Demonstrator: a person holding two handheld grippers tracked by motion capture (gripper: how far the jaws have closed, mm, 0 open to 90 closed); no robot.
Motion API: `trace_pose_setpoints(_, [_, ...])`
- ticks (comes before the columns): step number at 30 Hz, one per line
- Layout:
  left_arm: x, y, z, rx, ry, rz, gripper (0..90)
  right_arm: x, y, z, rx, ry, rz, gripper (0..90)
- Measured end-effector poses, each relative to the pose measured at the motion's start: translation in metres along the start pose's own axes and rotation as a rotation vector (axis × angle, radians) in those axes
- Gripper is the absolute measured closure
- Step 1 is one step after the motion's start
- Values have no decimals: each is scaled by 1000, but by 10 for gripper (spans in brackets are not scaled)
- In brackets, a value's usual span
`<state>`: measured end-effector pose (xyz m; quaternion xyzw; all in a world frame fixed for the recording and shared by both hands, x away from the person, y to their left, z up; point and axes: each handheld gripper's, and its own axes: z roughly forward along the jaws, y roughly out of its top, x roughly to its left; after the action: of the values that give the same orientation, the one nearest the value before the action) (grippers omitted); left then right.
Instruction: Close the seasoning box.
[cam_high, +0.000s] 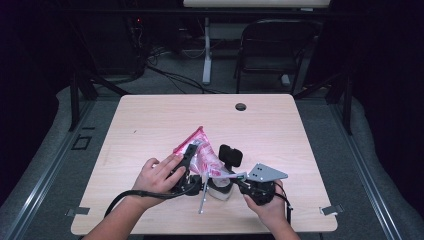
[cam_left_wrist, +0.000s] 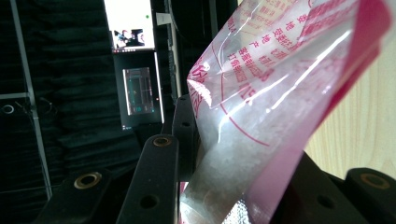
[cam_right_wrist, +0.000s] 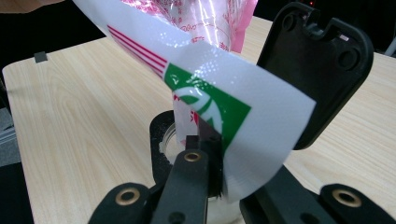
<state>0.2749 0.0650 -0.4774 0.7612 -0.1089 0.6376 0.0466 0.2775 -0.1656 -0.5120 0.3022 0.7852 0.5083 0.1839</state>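
**Two claws, one plastic bag**

Lower centre of the high view, on the pale tabletop: red-printed clear plastic bag held up between both tools. Left claw clamped on the bag's pink-edged side, film pinched between the jaws. Right claw closed tight on the bag's white and green corner. Just below the bag, a black-lidded jar, lid tipped up.
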Motion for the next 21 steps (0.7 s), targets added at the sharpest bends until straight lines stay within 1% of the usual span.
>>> trace_pose_setpoints(7, [1,1,0,-2,5,3,751,0,0,0,-2,-2,1,899])
trace_pose_setpoints(8, [1,1,0,0,-3,-6,751,0,0,0,-3,-3,2,898])
trace_pose_setpoints(9, [1,1,0,-3,-1,-9,751,-1,0,0,-3,-1,4,898])
trace_pose_setpoints(10, [2,2,-1,-5,8,4,751,-1,0,0,-3,-2,4,898])
trace_pose_setpoints(11, [2,2,-1,-5,8,5,750,-1,0,0,-6,-3,6,898])
trace_pose_setpoints(13, [2,2,-1,-5,10,1,751,-1,0,-1,-3,-4,5,898])
trace_pose_setpoints(14, [2,2,-1,-3,0,-12,750,-1,0,-1,-2,-5,7,898])
trace_pose_setpoints(15, [2,2,-1,-3,1,-11,751,-1,0,-1,-5,-5,7,898])
trace_pose_setpoints(16, [3,3,-1,-7,13,-3,750,-1,0,-1,-4,-5,6,898])
trace_pose_setpoints(17, [3,3,-1,-7,16,-1,751,-1,0,-1,-6,-6,8,898])
trace_pose_setpoints(19, [3,3,-1,-6,4,-7,751,-2,0,-2,-5,-6,8,898])
trace_pose_setpoints(21, [3,3,-1,-7,4,-8,751,-2,0,-2,-5,-9,9,898])
